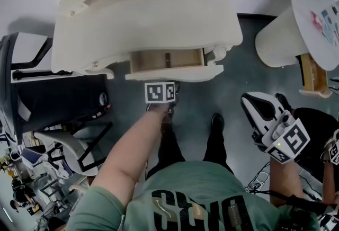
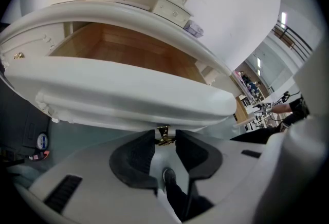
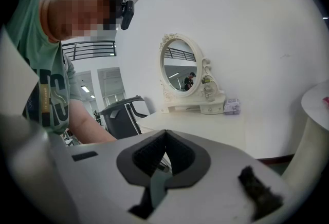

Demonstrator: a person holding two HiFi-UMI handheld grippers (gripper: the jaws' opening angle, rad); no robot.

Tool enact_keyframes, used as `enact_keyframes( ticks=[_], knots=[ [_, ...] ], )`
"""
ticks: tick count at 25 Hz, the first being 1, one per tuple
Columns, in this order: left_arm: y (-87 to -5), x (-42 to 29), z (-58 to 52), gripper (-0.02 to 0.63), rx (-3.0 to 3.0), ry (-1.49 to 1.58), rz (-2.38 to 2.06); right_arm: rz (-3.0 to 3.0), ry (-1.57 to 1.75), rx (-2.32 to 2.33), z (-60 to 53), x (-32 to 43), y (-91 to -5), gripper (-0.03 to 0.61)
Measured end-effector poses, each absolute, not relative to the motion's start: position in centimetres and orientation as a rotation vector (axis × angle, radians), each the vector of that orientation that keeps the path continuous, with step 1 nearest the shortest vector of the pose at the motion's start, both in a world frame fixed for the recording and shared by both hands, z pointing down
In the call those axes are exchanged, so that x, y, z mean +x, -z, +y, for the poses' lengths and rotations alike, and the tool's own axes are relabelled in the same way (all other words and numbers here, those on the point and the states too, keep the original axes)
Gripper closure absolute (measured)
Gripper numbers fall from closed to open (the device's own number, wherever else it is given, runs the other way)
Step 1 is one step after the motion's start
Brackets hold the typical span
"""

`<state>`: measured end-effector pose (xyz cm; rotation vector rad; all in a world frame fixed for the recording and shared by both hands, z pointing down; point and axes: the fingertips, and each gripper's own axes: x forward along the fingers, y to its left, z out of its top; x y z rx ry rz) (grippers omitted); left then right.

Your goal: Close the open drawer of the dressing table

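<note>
The left gripper (image 2: 165,145) pinches the brass handle (image 2: 163,136) on the open drawer's (image 1: 168,60) front edge. The right gripper (image 3: 165,136), jaws pressed together, hangs clear to the drawer's right.

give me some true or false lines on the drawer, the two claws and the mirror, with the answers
1. The drawer stands open, its wooden inside showing. True.
2. The left claw is shut on the brass knob on the drawer's front. True.
3. The right claw grips a box. False: its jaws are together on nothing, held away from the dressing table.
4. The mirror is square. False: it is oval.
</note>
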<state>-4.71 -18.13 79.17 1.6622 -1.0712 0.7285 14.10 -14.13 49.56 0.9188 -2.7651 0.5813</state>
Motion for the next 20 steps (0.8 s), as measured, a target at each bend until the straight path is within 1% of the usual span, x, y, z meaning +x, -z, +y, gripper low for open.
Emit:
enact_keyframes(
  ticks=[20],
  knots=[
    [-79.2,-5.0,-21.6,0.482,1.682,-0.692,-1.090,-2.753,-0.588,0.930,-14.4,14.9,-49.9,0.566]
  ],
)
